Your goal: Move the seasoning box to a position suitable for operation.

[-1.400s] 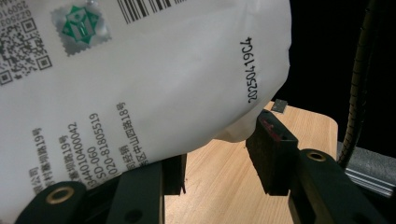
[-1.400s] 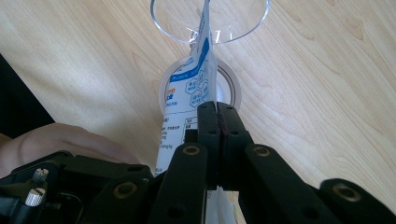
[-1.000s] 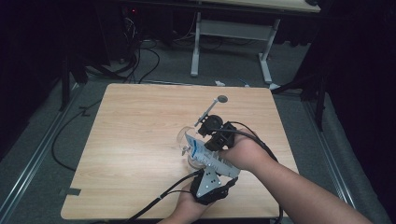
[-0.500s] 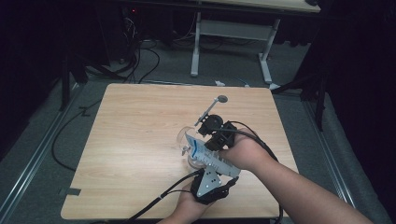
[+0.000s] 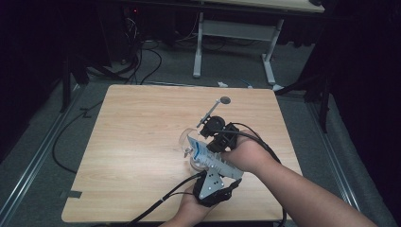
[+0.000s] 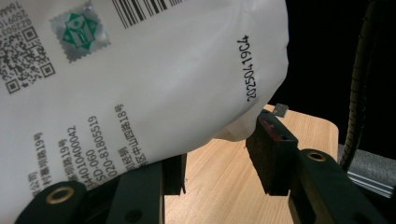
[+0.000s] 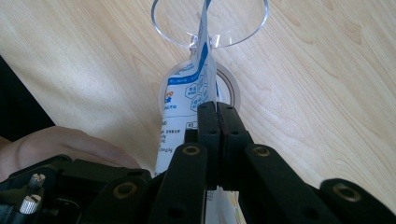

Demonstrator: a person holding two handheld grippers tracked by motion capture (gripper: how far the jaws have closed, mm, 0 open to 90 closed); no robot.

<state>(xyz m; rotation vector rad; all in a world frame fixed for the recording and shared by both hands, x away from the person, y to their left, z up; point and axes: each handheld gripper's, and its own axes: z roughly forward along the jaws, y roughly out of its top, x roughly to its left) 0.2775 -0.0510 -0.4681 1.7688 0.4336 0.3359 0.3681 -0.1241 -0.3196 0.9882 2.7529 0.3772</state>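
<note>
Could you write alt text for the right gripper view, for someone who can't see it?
Two black fingers pressed together pinch the edge of a white and blue printed pouch, whose top corner reaches into a clear plastic cup lying on a pale wooden table. A hand holding the other gripper shows at lower left.
</note>
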